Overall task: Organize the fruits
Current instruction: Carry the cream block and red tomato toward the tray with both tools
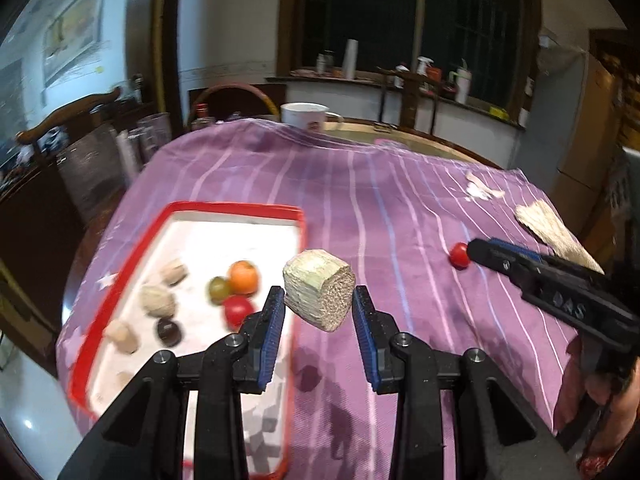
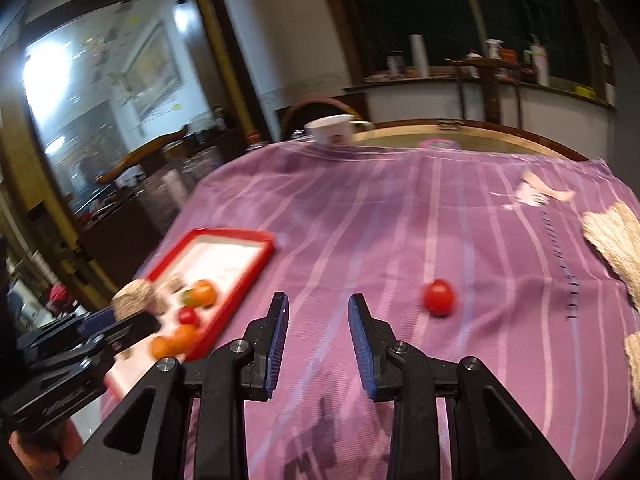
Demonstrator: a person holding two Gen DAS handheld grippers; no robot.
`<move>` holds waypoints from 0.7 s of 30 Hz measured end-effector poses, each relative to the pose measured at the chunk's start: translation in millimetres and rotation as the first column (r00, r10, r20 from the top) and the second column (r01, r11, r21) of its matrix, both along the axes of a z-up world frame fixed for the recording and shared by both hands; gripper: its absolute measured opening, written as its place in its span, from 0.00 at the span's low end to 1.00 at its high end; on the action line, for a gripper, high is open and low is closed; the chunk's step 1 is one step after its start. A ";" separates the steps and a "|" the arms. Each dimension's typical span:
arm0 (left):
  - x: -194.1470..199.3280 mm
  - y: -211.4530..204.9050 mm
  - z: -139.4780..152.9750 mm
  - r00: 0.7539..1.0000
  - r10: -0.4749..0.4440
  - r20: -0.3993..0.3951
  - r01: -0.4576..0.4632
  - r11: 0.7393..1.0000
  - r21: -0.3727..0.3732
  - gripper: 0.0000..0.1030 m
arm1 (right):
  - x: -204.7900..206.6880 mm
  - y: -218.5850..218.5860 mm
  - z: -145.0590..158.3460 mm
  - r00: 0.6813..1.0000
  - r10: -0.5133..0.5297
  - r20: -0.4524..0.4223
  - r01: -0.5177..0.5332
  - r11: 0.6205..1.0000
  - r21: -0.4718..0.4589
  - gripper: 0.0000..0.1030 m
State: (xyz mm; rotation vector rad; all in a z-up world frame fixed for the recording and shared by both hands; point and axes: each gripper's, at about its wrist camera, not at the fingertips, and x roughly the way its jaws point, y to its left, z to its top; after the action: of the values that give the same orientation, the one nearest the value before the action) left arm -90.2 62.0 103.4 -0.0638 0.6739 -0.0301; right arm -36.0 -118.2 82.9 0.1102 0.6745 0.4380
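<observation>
My left gripper point(image 1: 319, 307) is shut on a pale green chunk with a tan cut face point(image 1: 319, 290), held in the air beside the right rim of the red-rimmed white tray point(image 1: 236, 207). The tray holds an orange point(image 1: 243, 277), a green fruit point(image 1: 218, 288), a red tomato point(image 1: 237, 309), a dark fruit point(image 1: 168, 330) and several tan pieces. My right gripper point(image 2: 318, 317) is open and empty above the purple cloth. A red tomato point(image 2: 439, 297) lies on the cloth ahead and to its right. In the left wrist view the right gripper point(image 1: 478, 251) reaches beside that tomato point(image 1: 458, 255).
A purple striped cloth point(image 1: 360, 184) covers the round table. A tan woven piece point(image 2: 616, 240) and a white scrap point(image 2: 532, 194) lie at the right. A white mug point(image 1: 306, 115) stands at the far edge. Chairs stand to the left.
</observation>
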 end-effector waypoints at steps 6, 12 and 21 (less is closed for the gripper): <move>-16.7 38.3 6.4 0.997 0.072 0.033 -0.071 0.997 -0.041 0.33 | -14.0 21.0 10.9 0.999 0.052 0.015 -0.052 0.998 0.030 0.33; -18.2 53.2 0.9 0.995 0.091 0.029 -0.088 0.993 -0.080 0.33 | 10.9 -25.5 11.6 0.992 -0.127 0.007 0.127 0.991 -0.028 0.33; -9.9 38.5 -11.4 0.999 0.036 0.003 -0.036 0.996 -0.083 0.33 | 81.1 -44.1 -51.0 0.966 -0.211 -0.149 0.178 0.962 -0.208 0.33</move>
State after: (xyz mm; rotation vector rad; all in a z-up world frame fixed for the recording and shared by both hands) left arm -100.1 100.6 92.0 -0.1555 0.6664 -0.0233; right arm 45.2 -162.3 31.9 0.0297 0.8618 0.1723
